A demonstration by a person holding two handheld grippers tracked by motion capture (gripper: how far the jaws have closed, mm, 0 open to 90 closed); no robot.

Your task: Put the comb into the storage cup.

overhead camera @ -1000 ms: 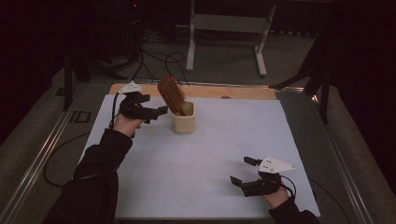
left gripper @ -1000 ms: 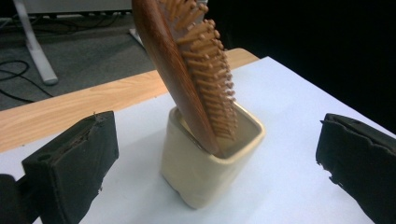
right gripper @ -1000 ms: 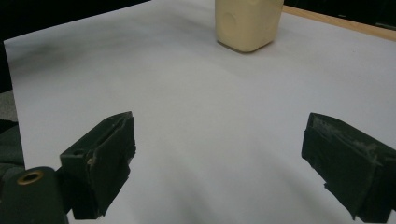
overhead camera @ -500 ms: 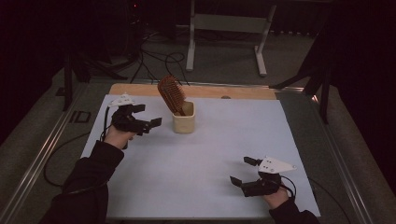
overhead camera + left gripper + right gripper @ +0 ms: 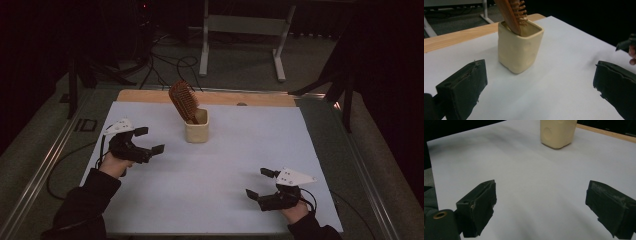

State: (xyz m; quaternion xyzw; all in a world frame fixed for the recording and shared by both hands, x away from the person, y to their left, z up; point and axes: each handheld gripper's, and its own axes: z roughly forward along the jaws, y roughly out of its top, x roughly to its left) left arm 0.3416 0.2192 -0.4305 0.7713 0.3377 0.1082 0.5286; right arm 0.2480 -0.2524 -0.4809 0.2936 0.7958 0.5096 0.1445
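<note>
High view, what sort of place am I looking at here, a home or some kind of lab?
Probably a lab or recording studio, not a home: a white work surface on a metal-railed table, loose cables on the floor and a dark equipment stand behind.

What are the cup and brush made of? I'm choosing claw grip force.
The cup looks like glazed ceramic: cream, softly glossy, thick uneven walls, though moulded plastic is possible. The brush looks like wood: warm brown body and matching bristle pegs, with a smooth finish.

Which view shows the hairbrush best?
The high view: the whole hairbrush stands tilted in the cream cup. The left gripper view crops it to lower bristles and handle; the right gripper view catches the cup's lower part.
</note>
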